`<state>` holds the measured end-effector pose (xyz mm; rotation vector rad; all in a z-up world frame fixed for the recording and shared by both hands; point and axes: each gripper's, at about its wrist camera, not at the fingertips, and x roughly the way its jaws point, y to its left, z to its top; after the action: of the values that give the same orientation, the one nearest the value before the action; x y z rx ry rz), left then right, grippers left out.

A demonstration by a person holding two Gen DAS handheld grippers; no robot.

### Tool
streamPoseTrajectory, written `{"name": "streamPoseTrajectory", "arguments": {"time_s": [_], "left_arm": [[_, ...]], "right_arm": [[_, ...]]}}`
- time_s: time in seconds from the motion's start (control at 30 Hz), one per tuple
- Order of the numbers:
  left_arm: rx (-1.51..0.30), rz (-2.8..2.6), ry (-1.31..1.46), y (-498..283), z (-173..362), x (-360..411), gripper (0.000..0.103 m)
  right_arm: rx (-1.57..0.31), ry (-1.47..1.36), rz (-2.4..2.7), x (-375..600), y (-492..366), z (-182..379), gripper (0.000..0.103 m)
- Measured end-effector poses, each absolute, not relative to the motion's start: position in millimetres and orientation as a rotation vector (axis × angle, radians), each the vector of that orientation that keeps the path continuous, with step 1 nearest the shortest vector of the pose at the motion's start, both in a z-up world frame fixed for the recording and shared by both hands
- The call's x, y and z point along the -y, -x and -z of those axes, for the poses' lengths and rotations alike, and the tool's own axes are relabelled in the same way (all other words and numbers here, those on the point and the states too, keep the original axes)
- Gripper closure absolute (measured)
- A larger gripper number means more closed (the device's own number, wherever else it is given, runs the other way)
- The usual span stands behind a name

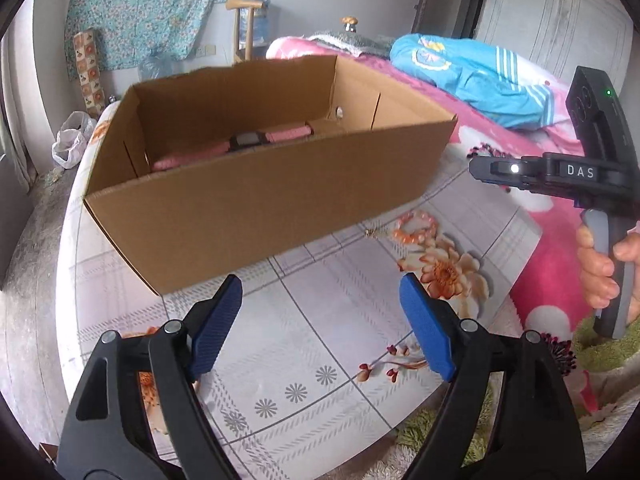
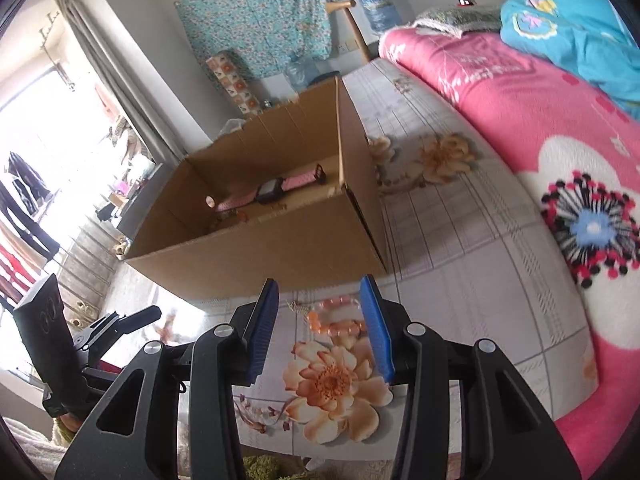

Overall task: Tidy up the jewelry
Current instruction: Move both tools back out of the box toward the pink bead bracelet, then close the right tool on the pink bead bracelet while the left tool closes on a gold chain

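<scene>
An open cardboard box [image 1: 260,208] stands on the flowered bed sheet. Inside it lies a pink-strapped watch [image 1: 248,142], also visible from the right wrist as the watch [image 2: 272,192]. To the right of the box, an orange bead bracelet [image 1: 416,228] rests on the sheet beside a small gold piece [image 1: 370,233]. My left gripper [image 1: 321,282] is open and empty, just short of the box's near wall. My right gripper [image 2: 320,282] is open above the sheet. The bracelet [image 2: 338,316] lies just beyond its fingertips, untouched by the pads.
A pink fleece blanket [image 2: 520,128] and a blue garment [image 1: 480,76] cover the bed to the right. The mattress edge drops to the floor [image 1: 32,260] on the left. A hand [image 1: 596,268] grips the right gripper's handle. A white plastic bag [image 1: 72,140] lies on the floor.
</scene>
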<state>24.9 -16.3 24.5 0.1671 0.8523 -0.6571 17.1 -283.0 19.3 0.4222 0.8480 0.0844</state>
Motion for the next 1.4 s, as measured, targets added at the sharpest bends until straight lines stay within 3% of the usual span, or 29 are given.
{"name": "streamPoseTrajectory", "arguments": {"time_s": [0.4,0.53,0.63,0.7,0.93,1.23,1.4], "left_arm": [[-0.899,0.598,-0.294,-22.5,18.9,33.0,0.026],[-0.899,0.595,-0.288,-22.7,20.8,30.5,0.026],[-0.889,0.597,-0.286,-22.7,19.7,31.3,0.026],[-0.880,0.605,-0.278,-22.8,18.0,32.1,0.026],[-0.849,0.667,-0.221,-25.3,6.1,43.0,0.026],[-0.826,0.774,-0.199,-34.0,-5.7,72.8,0.049],[-0.836,0.816,-0.220,-40.6,-2.9,91.5,0.070]], "right_arm": [[-0.926,-0.113,-0.116,219.0,-38.8,20.0,0.067],[-0.963,-0.053,-0.110,212.5,-51.2,31.8,0.074],[-0.986,0.000,-0.083,211.0,-53.0,38.6,0.086],[-0.986,-0.008,-0.078,214.1,-50.8,38.6,0.093],[-0.923,-0.237,-0.080,260.6,-36.0,20.6,0.093],[-0.758,-0.496,-0.113,321.7,-23.2,-15.2,0.093],[-0.746,-0.465,-0.114,326.1,-25.8,-17.9,0.093]]}}
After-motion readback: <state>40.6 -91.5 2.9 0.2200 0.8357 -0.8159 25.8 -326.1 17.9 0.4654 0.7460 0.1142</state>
